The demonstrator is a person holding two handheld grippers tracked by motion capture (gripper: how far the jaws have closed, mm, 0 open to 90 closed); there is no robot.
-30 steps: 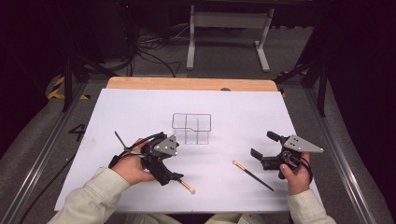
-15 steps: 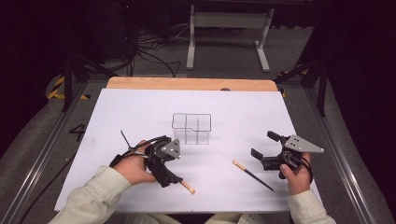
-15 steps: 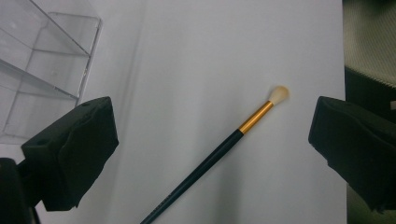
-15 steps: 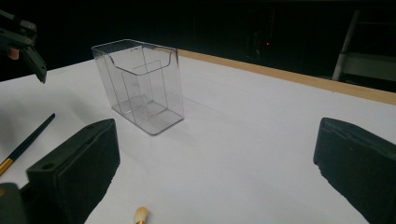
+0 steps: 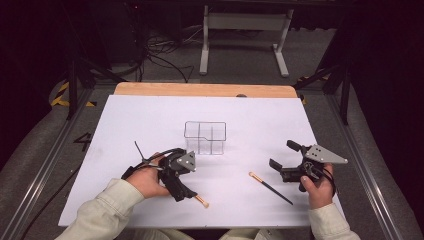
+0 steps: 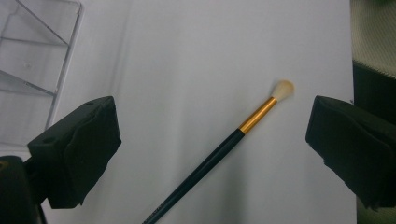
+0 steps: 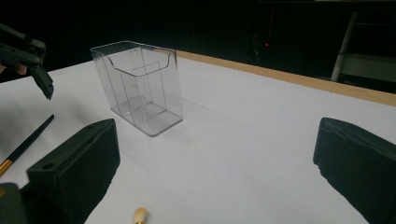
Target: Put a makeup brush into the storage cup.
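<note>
High view, clear 3-compartment holder (image 5: 205, 137) empty, left gripper (image 5: 184, 194) spread over brush (image 6: 219, 151), right gripper (image 5: 284, 161) spread.

High view: above the person's side, facing forward and down over the whole table (image 5: 150, 115).
Left gripper view: close, facing down on a brush (image 6: 224, 149).
Right gripper view: low, facing across the table.
Shared: the clear box (image 7: 137, 86).

The brush (image 6: 219, 151) has a black handle, gold ferrule and cream tip, the organizer (image 5: 205, 137) is clear, the table sheet (image 5: 150, 120) white, sleeves pale beige
</note>
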